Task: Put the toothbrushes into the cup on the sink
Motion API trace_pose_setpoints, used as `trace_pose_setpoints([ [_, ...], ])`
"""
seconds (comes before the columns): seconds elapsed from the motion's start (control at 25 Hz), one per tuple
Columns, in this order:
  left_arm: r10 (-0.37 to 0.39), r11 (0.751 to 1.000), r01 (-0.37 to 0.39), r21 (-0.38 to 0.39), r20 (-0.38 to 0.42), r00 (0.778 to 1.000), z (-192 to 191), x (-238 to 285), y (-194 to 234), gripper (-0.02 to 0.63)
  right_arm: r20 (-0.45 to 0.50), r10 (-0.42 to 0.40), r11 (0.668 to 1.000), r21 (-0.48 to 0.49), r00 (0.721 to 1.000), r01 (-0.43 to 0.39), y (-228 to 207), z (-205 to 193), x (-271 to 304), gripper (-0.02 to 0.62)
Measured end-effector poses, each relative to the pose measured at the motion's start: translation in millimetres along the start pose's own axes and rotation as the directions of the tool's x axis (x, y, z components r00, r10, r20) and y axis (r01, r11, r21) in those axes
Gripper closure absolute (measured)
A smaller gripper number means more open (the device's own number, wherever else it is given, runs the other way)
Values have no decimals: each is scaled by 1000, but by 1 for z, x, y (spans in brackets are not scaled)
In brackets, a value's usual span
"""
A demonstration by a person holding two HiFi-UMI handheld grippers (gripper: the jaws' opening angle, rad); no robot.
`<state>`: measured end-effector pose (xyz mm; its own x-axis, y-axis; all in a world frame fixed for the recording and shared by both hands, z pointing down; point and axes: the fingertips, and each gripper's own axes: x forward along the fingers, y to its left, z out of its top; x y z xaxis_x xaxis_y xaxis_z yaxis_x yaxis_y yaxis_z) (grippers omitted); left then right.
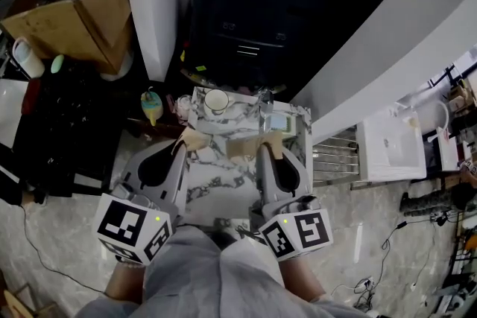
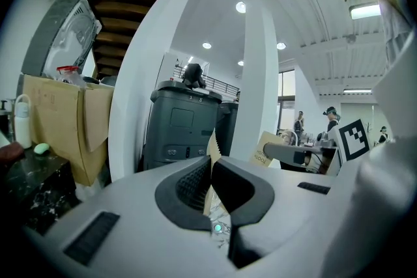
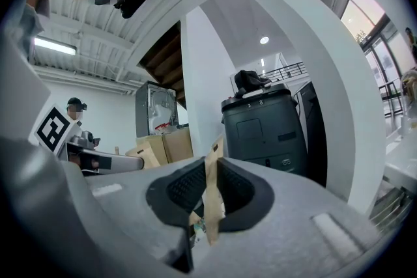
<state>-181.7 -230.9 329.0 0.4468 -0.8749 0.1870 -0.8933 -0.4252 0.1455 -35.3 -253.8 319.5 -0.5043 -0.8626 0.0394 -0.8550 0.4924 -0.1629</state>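
Observation:
A white cup (image 1: pixel 216 100) stands at the far left of a marbled sink top (image 1: pixel 223 175) below me. My left gripper (image 1: pixel 181 145) is shut on a brown cardboard toothbrush pack (image 1: pixel 196 138), held above the top's left side. My right gripper (image 1: pixel 266 150) is shut on a second cardboard toothbrush pack (image 1: pixel 242 149) over the right side. In the left gripper view the pads pinch the pack's thin edge (image 2: pixel 212 150). In the right gripper view the pack (image 3: pixel 212 182) stands upright between the jaws. Both packs are short of the cup.
A dark grey cabinet (image 1: pixel 253 11) and a white pillar (image 1: pixel 160 4) rise behind the sink top. A large cardboard box (image 1: pixel 82 11) sits at far left and a yellow-green bottle (image 1: pixel 152 108) beside the top. A small square dish (image 1: pixel 276 121) lies near the cup; a metal rack (image 1: pixel 335 156) and a white basin (image 1: pixel 391 145) are at right.

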Motion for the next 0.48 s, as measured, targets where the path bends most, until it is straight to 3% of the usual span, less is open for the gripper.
trace_pose_setpoints([
  [0.48, 43, 999, -43, -28, 0, 999, -5, -15, 25, 600, 10, -5, 999, -43, 1000, 6, -2, 2, 29, 558],
])
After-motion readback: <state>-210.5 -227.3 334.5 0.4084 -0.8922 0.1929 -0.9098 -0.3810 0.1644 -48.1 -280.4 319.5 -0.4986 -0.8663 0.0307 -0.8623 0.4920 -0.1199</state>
